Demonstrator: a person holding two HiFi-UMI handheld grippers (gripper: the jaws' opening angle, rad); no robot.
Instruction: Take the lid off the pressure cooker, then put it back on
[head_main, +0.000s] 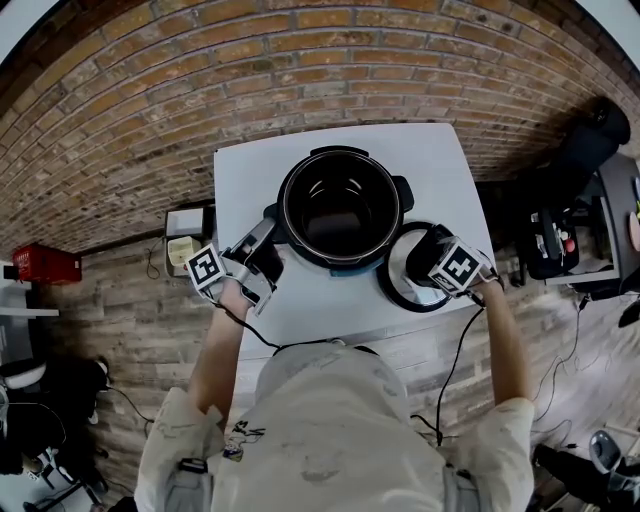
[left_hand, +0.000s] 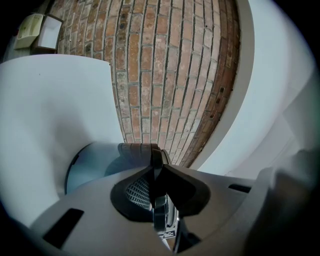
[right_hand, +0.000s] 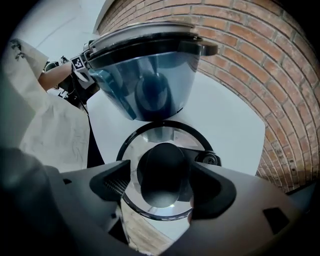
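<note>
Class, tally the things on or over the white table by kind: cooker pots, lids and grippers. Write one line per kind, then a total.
Pressure cooker pot: 1
Lid: 1
Grippers: 2, the left gripper and the right gripper
Total: 4

On the table (head_main: 250, 190), pressure cooker (head_main: 340, 205) — lid (head_main: 402, 282) flat beside it, at right

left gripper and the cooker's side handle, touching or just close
Touching. The left gripper view shows the left gripper with its jaws closed onto the dark side handle of the cooker, no gap between pads and handle.
</note>
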